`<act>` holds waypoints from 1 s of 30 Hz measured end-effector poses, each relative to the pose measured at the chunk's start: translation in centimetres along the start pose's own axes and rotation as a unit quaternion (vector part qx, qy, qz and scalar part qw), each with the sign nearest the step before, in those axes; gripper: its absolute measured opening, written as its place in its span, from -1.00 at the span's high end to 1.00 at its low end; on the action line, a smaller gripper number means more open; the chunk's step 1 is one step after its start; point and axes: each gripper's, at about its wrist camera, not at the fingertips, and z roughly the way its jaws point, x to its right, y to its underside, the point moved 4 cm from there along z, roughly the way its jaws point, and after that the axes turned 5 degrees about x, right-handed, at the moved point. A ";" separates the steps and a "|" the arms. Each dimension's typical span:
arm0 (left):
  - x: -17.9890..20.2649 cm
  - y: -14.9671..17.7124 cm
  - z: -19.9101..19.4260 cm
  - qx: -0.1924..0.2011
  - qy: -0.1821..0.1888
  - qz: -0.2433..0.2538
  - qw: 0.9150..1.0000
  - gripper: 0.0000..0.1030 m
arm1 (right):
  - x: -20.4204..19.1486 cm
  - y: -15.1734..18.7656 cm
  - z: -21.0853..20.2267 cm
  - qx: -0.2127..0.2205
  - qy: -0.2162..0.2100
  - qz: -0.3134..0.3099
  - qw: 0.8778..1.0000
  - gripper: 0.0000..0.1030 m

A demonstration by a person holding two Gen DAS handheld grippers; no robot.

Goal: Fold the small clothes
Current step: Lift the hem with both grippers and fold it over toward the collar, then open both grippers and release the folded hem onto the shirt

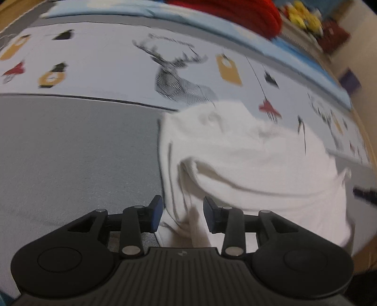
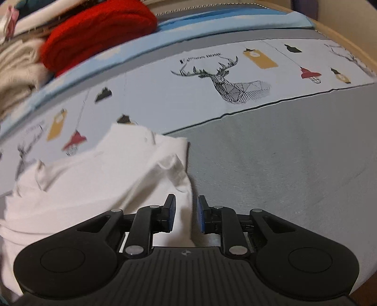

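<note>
A small white garment (image 1: 247, 160) lies rumpled on the grey mat (image 1: 70, 153), partly folded over itself. My left gripper (image 1: 183, 213) is open, its blue-padded fingers straddling the garment's near left edge, with cloth between the jaws. In the right wrist view the same white garment (image 2: 94, 179) lies to the left. My right gripper (image 2: 186, 213) is open with a narrower gap, and the garment's near right corner sits between its pads. Both views are blurred by motion.
The mat's white band carries a deer print (image 2: 226, 82) and lantern prints. Behind it lie a blue cloth strip (image 2: 117, 54), a red knit (image 2: 99, 33) and a beige pile of clothes (image 2: 18, 68). Yellow and dark items (image 1: 306, 16) sit far right.
</note>
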 end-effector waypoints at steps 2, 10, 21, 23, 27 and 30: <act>0.2 -0.2 1.3 -0.007 -0.017 0.031 0.999 0.18 | 0.0 -0.2 0.8 -0.007 0.002 -0.001 1.000 0.60; 1.2 -2.6 3.8 0.008 0.001 0.040 0.999 0.18 | -1.7 -1.5 4.8 -0.019 0.001 -0.061 0.998 0.60; 2.0 -5.0 6.8 0.009 -0.010 0.049 0.999 0.90 | -1.4 -4.4 6.7 0.009 -0.018 0.000 1.000 0.88; 1.6 -6.1 6.0 0.042 -0.013 0.035 0.998 0.91 | -1.3 -5.5 5.9 0.040 -0.025 0.023 0.999 0.89; 0.4 -8.2 4.2 0.115 -0.020 -0.012 0.993 0.92 | -1.7 -7.2 4.7 0.100 -0.023 0.043 0.994 0.89; 0.6 -9.1 4.1 0.140 -0.031 -0.021 0.989 0.91 | -2.3 -8.1 4.4 0.130 -0.025 0.043 0.990 0.89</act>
